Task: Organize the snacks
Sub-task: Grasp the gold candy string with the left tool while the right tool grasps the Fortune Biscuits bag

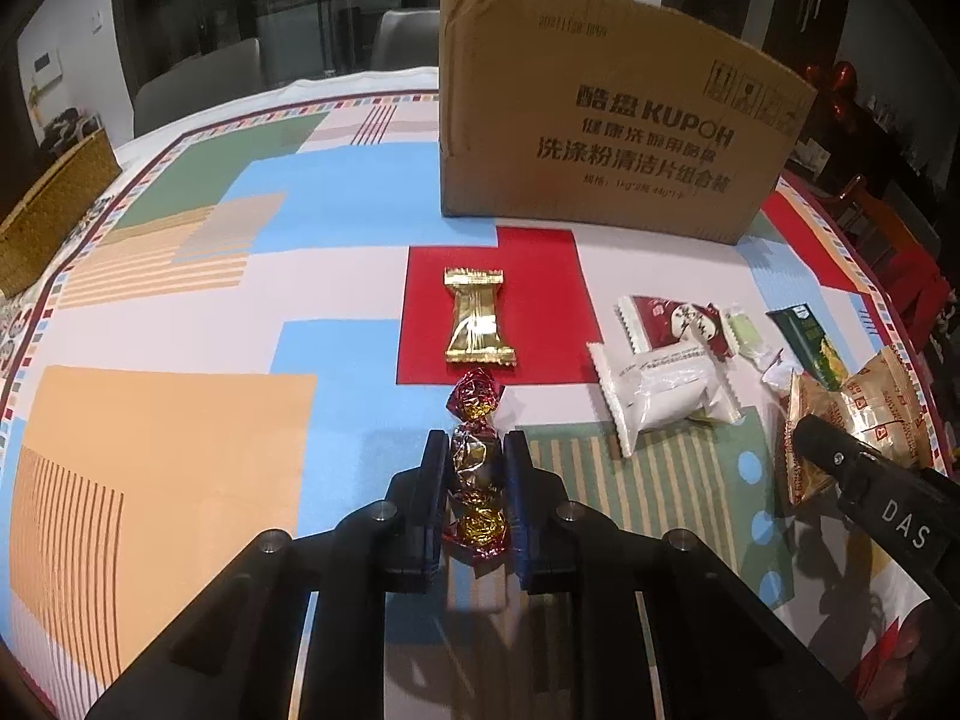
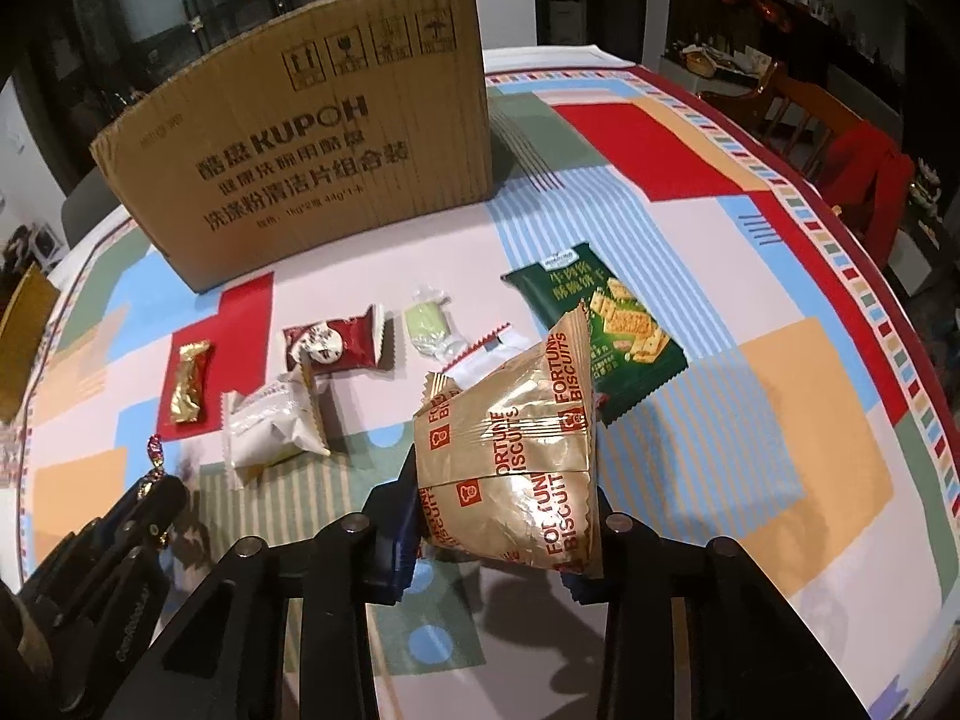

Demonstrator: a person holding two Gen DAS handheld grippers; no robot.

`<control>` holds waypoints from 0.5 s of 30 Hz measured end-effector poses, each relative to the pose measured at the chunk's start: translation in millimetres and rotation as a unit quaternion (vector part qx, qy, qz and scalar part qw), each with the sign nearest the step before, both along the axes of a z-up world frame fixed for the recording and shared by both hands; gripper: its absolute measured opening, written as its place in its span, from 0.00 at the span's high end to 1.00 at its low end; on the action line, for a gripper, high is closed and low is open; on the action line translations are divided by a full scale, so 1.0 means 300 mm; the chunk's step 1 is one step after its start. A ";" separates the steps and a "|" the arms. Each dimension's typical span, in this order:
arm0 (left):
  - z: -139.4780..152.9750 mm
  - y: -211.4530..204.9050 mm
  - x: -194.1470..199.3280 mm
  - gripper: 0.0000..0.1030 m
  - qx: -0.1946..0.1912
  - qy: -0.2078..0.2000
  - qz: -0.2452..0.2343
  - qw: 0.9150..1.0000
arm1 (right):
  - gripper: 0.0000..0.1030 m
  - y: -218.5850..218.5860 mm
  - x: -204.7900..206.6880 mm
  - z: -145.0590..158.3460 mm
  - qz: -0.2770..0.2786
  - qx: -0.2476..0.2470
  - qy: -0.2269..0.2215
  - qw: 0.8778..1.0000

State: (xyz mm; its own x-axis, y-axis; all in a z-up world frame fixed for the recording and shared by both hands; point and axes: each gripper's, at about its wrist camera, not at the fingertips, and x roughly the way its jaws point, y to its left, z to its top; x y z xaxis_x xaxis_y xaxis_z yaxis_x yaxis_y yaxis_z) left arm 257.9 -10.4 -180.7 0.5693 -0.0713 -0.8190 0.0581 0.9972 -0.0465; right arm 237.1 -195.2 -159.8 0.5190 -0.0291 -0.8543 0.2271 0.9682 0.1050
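My left gripper (image 1: 477, 450) is shut on a red and gold foil candy (image 1: 474, 462), held just above the tablecloth; the candy also shows in the right wrist view (image 2: 155, 456). My right gripper (image 2: 504, 498) is shut on a gold Fortune Biscuits pack (image 2: 510, 456), lifted off the table; the pack also shows in the left wrist view (image 1: 852, 420). On the table lie a gold wrapper bar (image 1: 477, 318), a white pillow pack (image 1: 660, 396), a red round-label pack (image 2: 336, 342), a pale green candy (image 2: 429, 324) and a green cracker pack (image 2: 612, 324).
A large cardboard box (image 1: 600, 132) stands at the back of the table, also in the right wrist view (image 2: 312, 144). A woven basket (image 1: 54, 204) sits at the far left edge. Chairs (image 2: 840, 138) stand around the patterned tablecloth (image 1: 180, 330).
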 end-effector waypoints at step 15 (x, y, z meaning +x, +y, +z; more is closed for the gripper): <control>0.109 0.022 -0.025 0.81 -0.003 -0.034 0.009 0.999 | 0.63 0.023 -0.028 0.113 0.022 -0.023 -0.051 0.998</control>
